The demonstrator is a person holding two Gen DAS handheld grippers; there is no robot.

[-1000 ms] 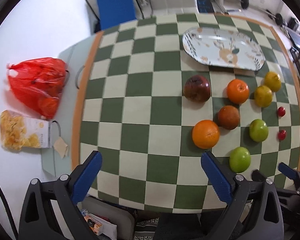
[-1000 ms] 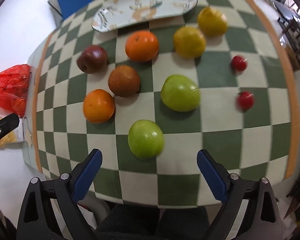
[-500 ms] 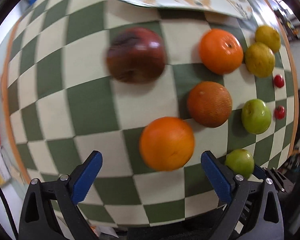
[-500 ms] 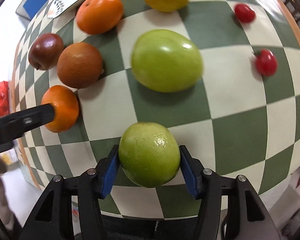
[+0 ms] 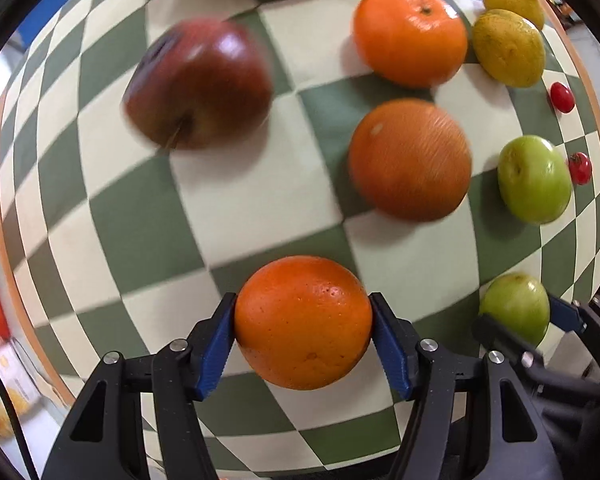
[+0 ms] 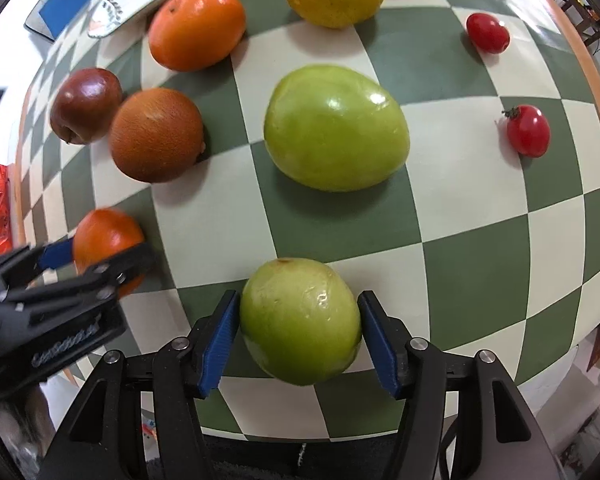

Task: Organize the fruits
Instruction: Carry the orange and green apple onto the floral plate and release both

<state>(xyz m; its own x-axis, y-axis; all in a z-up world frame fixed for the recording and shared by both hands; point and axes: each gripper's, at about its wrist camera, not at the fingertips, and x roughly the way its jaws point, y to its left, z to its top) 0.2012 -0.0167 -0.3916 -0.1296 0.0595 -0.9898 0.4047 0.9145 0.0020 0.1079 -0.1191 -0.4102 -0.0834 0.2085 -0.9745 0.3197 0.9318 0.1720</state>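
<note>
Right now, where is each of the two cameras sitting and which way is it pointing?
Left wrist: sits on the left gripper, looking forward and down over the checkered table; its own blue-padded fingers clamp an orange, and the right gripper shows at lower right.
Right wrist: sits on the right gripper, facing across the same table; its fingers clamp a green fruit, and the left gripper shows at lower left.
Shared: both held fruits, the red apple and the brownish orange.

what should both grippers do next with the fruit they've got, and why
Probably lift both straight up. The left gripper has its jaws against the round orange fruit, the right gripper against the small green fruit, and both fruits look low over the checkered tablecloth.
</note>
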